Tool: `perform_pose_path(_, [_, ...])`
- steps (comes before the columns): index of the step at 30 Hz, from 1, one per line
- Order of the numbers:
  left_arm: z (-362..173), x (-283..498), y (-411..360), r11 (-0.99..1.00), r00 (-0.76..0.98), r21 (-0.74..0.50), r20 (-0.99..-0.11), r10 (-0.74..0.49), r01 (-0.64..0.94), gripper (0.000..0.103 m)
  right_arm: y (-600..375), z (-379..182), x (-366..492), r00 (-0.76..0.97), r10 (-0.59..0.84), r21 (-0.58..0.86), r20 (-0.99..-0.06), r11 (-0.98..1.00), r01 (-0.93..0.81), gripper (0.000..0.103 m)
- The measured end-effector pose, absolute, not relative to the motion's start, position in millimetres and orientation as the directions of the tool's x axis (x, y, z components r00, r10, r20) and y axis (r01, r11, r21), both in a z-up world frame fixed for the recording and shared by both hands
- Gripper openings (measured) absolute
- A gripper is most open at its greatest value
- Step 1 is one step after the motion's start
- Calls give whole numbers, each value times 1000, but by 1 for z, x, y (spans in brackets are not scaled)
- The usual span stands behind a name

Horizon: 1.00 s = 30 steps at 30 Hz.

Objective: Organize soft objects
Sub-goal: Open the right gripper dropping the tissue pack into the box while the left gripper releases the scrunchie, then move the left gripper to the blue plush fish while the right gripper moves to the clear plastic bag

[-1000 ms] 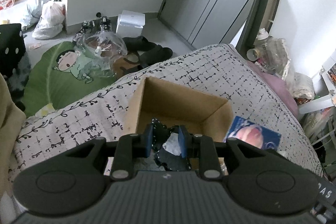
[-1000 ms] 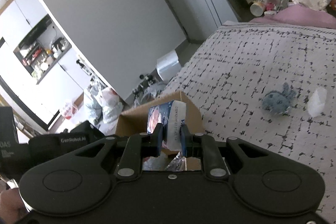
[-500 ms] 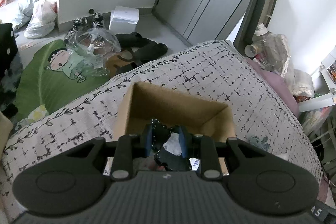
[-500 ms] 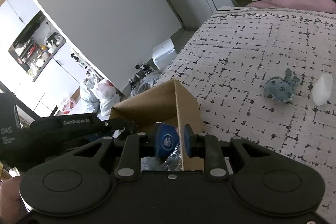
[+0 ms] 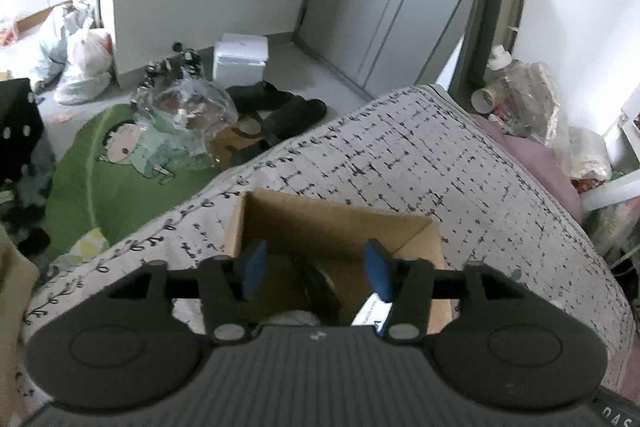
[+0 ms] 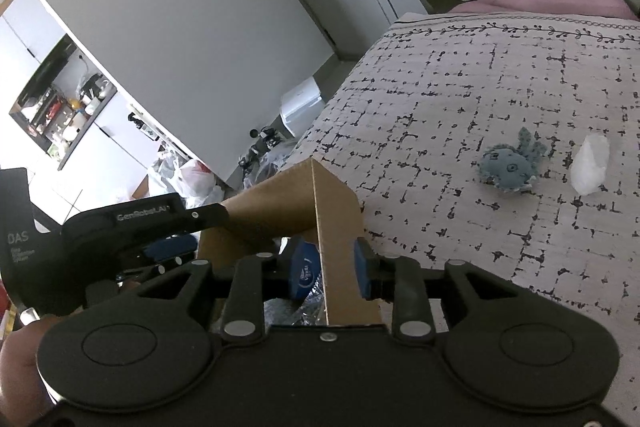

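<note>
My left gripper (image 5: 316, 265) hangs over the cardboard box (image 5: 338, 223) on the bedspread (image 5: 420, 163), fingers wide apart, holding nothing; dark bundle (image 5: 320, 289) lies inside below them. My right gripper (image 6: 326, 273) straddles the box's wall, fingers parted. Blue plush (image 6: 510, 167) lies well apart toward the bedspread's right edge.

Plain brown cardboard box (image 5: 340, 223). Pale grey bedspread (image 6: 500, 99) crossed with broken black dashes, leafy black vine along the border. Dusty blue plush toy (image 6: 510, 167) beside a translucent white bag (image 6: 590, 165). Blue pads (image 5: 252, 265) on black tools. Green leaf-shaped rug (image 5: 100, 167) bearing a cartoon child.
</note>
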<state>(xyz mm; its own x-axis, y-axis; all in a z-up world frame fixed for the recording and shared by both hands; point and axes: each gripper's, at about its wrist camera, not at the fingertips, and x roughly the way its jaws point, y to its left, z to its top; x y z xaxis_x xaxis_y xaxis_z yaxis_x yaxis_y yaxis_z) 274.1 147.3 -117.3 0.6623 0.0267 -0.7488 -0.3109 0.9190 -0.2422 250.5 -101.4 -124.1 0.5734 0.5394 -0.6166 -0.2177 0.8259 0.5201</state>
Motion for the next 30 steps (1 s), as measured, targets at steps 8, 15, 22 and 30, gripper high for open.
perform_pose_path(8, [-105,266,134,927,660,-215,-750,45,-308,60,-125,-116,246,588,510,517,-627,838,-176,50])
perform_pose_path(15, [-91,259,108,939,661,-176,-748,67,-295,68,-161,-109,244,603,493,529,-627,838,-136,60])
perform_pose_path(22, [-79,256,86,948,669,-153,-740,77,-279,69,-198,-105,246,632,469,558,-617,827,-69,80])
perform_pose_path(30, [-71,257,56,959,675,-132,-734,74,-249,69,-233,-105,247,639,467,589,-611,807,-26,83])
